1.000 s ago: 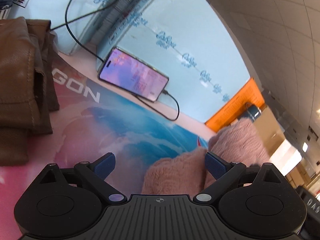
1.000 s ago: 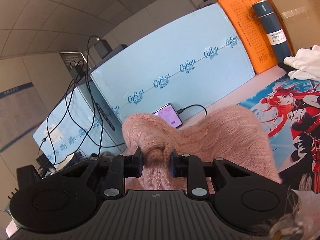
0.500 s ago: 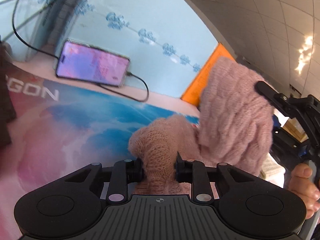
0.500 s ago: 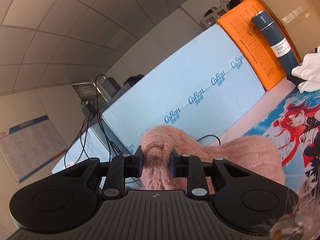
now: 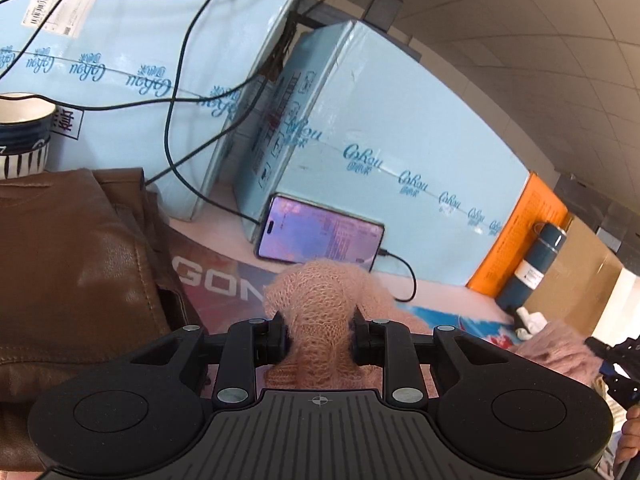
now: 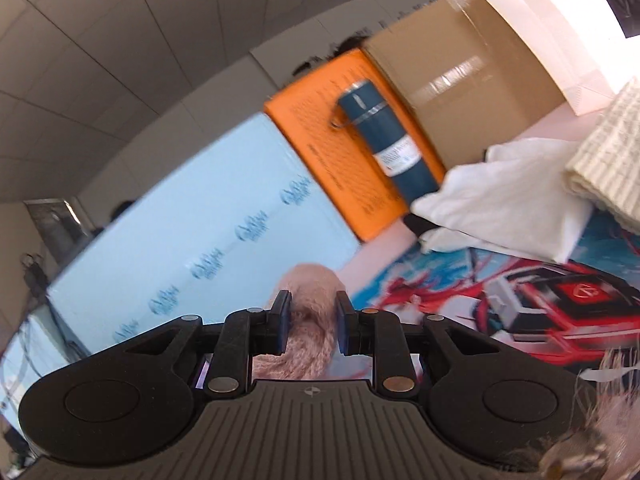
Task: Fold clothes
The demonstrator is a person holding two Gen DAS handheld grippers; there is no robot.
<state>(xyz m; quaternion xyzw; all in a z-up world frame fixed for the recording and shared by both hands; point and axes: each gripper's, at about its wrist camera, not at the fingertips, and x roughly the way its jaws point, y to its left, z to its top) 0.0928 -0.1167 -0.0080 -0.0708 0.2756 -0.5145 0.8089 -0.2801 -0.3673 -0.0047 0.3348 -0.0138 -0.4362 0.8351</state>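
A fuzzy pink knit sweater [image 5: 320, 300] is bunched between the fingers of my left gripper [image 5: 319, 338], which is shut on it above the printed desk mat [image 5: 212, 280]. More of the sweater trails to the lower right [image 5: 560, 352]. My right gripper [image 6: 311, 322] is shut on another bunch of the same pink sweater [image 6: 310, 292], held above the mat [image 6: 560, 312]. The rest of the garment is hidden below both grippers.
A folded brown leather garment [image 5: 72, 264] lies at the left, a striped cup [image 5: 24, 136] behind it. A lit phone [image 5: 320, 236] leans on light blue boxes [image 5: 380, 128] with cables. An orange box [image 6: 340, 140], a blue flask [image 6: 388, 140], a cardboard box [image 6: 460, 80] and white and cream clothes [image 6: 512, 196] stand at the right.
The left gripper closed on the pink sweater and lifted it, swinging left toward the brown garment. The right gripper kept its hold and swung right toward the flask and white clothes.
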